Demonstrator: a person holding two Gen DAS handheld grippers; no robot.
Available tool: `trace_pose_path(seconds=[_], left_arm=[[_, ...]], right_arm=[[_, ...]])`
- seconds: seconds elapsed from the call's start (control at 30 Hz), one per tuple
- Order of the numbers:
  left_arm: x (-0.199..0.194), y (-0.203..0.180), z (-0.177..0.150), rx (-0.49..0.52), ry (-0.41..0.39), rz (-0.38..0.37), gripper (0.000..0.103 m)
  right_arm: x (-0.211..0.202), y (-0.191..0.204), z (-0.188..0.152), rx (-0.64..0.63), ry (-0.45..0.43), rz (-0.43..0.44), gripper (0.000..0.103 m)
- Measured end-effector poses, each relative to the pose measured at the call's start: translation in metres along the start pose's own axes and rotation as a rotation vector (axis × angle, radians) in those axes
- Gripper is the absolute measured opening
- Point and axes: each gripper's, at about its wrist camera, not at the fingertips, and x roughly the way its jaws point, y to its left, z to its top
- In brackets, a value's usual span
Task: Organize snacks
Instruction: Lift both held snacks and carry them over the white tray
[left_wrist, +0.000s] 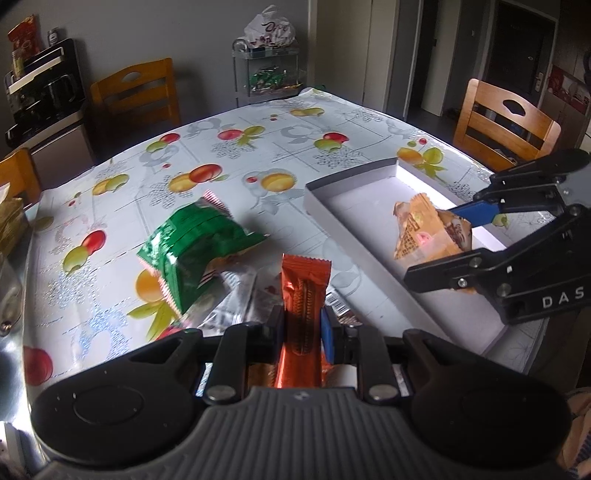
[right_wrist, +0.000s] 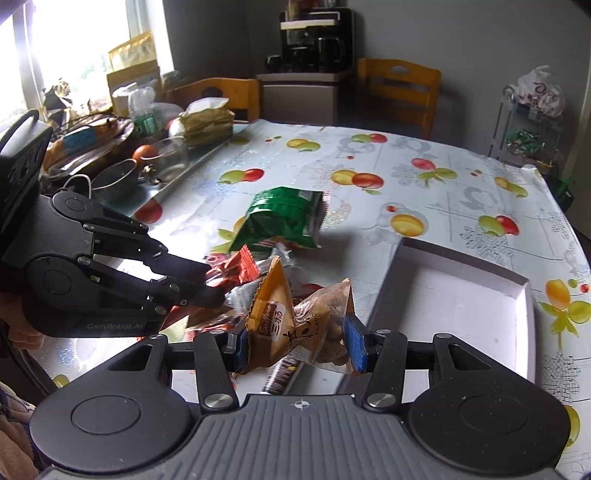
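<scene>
My left gripper (left_wrist: 303, 325) is shut on an orange-red snack bar (left_wrist: 303, 291) that stands up between its pads above the snack pile; the same left gripper (right_wrist: 216, 286) and bar (right_wrist: 236, 267) show at the left of the right wrist view. My right gripper (right_wrist: 297, 347) is shut on a yellow-brown snack packet (right_wrist: 295, 321), and in the left wrist view this right gripper (left_wrist: 448, 247) holds the packet (left_wrist: 428, 232) over the white tray (left_wrist: 354, 229). A green packet (left_wrist: 192, 247) lies on the fruit-print tablecloth (left_wrist: 258, 147). The white tray (right_wrist: 461, 291) holds nothing in the right wrist view.
Several more wrappers (right_wrist: 258, 291) lie in a pile under the grippers. Bowls, a glass and bags (right_wrist: 147, 147) crowd the table's left side. Wooden chairs (left_wrist: 506, 118) stand around the table, with a coffee machine (right_wrist: 314, 40) and a small shelf (left_wrist: 266, 70) behind.
</scene>
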Motion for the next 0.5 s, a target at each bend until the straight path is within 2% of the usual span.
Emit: trace_pose_path(seconds=[0.5], left_arm=[[0.023,-0.037,0.028,0.057,0.005,-0.027,0.018]], right_arm=[[-0.009,-0.056,-0.01,0.066,-0.005,-0.054,0.05]])
